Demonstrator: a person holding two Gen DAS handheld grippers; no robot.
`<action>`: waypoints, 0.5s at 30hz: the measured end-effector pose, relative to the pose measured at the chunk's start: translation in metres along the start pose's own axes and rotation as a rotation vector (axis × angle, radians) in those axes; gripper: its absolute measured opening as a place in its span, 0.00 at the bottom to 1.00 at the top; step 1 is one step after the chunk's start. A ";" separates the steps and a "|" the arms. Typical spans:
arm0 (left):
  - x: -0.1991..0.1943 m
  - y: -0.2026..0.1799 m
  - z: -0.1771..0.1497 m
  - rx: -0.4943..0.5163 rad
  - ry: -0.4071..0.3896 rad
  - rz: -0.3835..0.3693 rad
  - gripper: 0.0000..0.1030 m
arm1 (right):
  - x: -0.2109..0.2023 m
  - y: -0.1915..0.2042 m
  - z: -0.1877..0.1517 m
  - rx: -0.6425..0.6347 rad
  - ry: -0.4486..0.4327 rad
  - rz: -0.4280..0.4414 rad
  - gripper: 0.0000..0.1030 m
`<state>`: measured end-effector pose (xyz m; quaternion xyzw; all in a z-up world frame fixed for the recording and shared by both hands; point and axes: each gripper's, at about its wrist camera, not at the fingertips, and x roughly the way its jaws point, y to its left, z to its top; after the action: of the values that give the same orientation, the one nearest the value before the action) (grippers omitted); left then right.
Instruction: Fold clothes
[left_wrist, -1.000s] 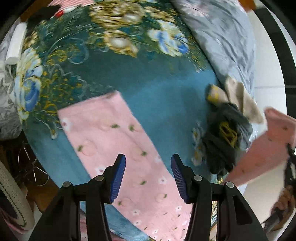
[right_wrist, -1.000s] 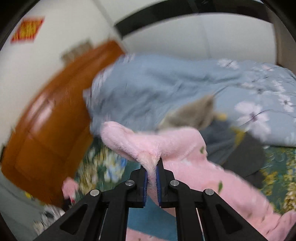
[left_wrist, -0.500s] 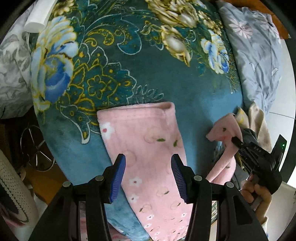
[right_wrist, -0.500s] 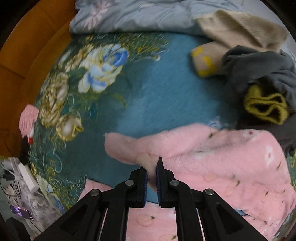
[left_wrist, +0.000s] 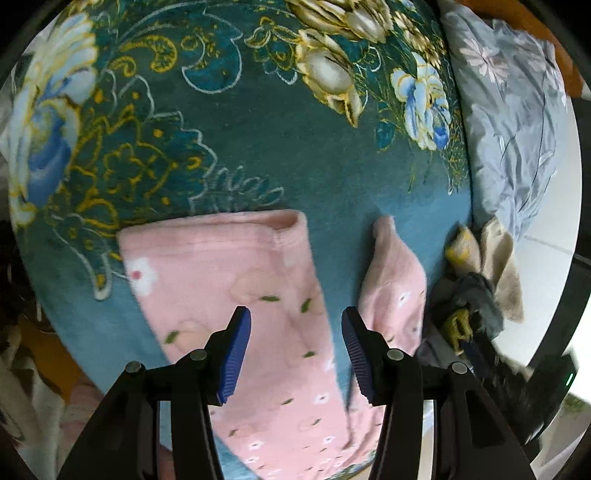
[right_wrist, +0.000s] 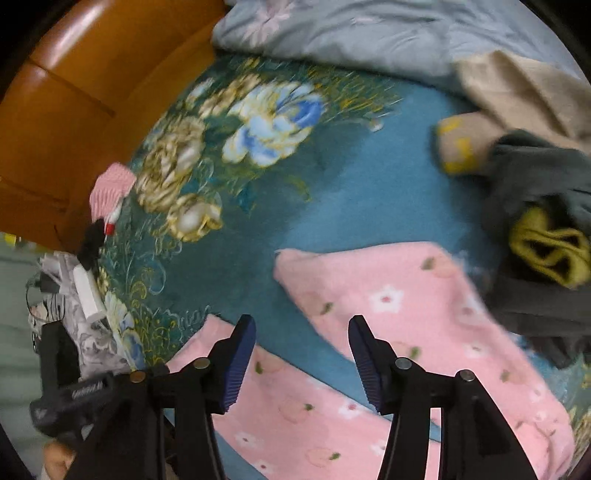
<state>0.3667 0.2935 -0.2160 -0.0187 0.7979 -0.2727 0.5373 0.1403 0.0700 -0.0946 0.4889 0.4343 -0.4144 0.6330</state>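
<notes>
Pink flower-print fleece trousers lie on the teal floral blanket (left_wrist: 325, 166). In the left wrist view one leg (left_wrist: 221, 277) lies flat with its cuff away from me, and the other leg (left_wrist: 395, 288) lies loosely to its right. My left gripper (left_wrist: 295, 321) hovers open over the flat leg, its jaws opening slightly and gripping nothing. In the right wrist view my right gripper (right_wrist: 301, 328) is opening above bare blanket (right_wrist: 332, 206), between the near leg (right_wrist: 295, 406) and the released leg (right_wrist: 406, 295). Nothing is between its pads.
A grey garment with a yellow-green cuff (right_wrist: 546, 251) and a beige one (right_wrist: 517, 85) are piled at the blanket's right. A pale blue quilt (right_wrist: 369, 29) lies behind them. The wooden headboard (right_wrist: 74, 110) is on the left, with a white plug strip (right_wrist: 86, 291) nearby.
My right gripper came down with the pink leg's end, laid it on the blanket and opened off it. My left gripper sank closer to the flat leg.
</notes>
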 end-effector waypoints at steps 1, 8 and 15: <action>0.003 0.000 0.001 -0.017 0.000 -0.014 0.55 | -0.010 -0.015 -0.005 0.043 -0.018 -0.011 0.55; 0.039 -0.028 0.012 -0.046 0.022 -0.105 0.58 | -0.054 -0.112 -0.060 0.253 -0.039 -0.133 0.56; 0.098 -0.081 0.044 -0.052 0.016 -0.126 0.58 | -0.074 -0.178 -0.131 0.418 0.014 -0.222 0.56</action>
<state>0.3423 0.1750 -0.2741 -0.0808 0.8063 -0.2852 0.5118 -0.0688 0.1742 -0.0888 0.5613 0.3946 -0.5591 0.4655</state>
